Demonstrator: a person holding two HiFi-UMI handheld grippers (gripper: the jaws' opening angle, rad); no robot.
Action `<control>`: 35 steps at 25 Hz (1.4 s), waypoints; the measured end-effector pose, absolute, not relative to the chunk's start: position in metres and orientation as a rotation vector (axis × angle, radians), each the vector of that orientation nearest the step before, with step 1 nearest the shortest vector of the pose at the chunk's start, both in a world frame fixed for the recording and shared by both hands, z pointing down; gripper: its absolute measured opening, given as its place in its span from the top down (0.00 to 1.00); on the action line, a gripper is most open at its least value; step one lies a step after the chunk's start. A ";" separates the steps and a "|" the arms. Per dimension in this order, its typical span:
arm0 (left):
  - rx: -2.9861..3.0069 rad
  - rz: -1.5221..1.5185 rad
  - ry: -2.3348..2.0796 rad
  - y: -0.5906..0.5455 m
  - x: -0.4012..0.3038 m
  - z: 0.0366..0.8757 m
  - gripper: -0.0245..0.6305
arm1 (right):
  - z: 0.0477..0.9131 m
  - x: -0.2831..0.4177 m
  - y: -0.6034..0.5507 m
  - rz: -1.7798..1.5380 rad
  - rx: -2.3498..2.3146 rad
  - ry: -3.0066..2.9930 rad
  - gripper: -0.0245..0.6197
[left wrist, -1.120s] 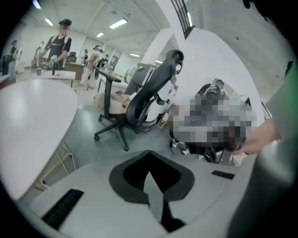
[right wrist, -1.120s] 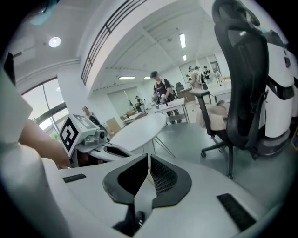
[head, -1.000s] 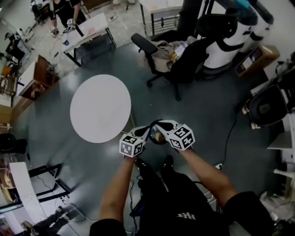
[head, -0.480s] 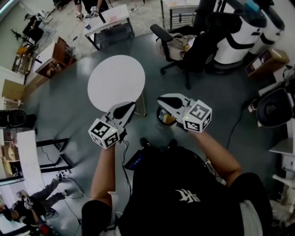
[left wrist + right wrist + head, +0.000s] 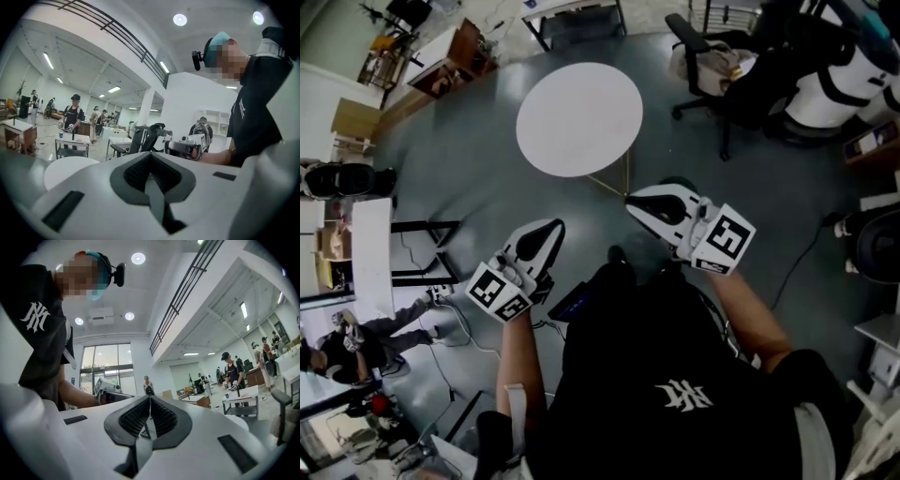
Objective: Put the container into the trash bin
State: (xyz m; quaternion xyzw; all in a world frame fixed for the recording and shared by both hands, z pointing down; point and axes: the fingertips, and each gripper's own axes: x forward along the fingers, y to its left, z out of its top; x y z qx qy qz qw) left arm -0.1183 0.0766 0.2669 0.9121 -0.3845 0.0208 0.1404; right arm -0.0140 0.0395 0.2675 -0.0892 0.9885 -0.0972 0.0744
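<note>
In the head view my left gripper [image 5: 555,227] and right gripper [image 5: 632,199] are raised in front of my chest, a hand's width apart, both shut and empty. Only a dark arc of the trash bin [image 5: 679,181] shows on the floor behind the right gripper, and no container is in sight. The left gripper view shows closed jaws [image 5: 150,158] pointing level across the room, with the right gripper [image 5: 186,146] held beyond them. The right gripper view also shows closed jaws [image 5: 149,404], and the left gripper [image 5: 108,394] is off to its left.
A round white table [image 5: 579,119] stands on the grey floor ahead of me. A black office chair [image 5: 717,56] is at the upper right. Desks and shelves [image 5: 370,244] line the left side. People stand at far tables [image 5: 73,115].
Both grippers have come up from low over the trash bin and moved apart. The bin, whose inside showed between them before, is now mostly hidden behind the right gripper.
</note>
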 end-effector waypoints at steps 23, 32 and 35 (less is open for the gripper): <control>2.541 -0.051 -1.166 0.233 -0.356 0.316 0.96 | 0.288 -0.266 0.191 -0.341 0.022 3.133 0.91; 2.532 0.052 -1.065 0.239 -0.362 0.351 0.96 | 0.298 -0.275 0.199 -0.356 -0.142 3.153 0.91; 2.524 0.036 -1.087 0.240 -0.369 0.350 0.96 | 0.299 -0.278 0.193 -0.331 -0.189 3.162 0.91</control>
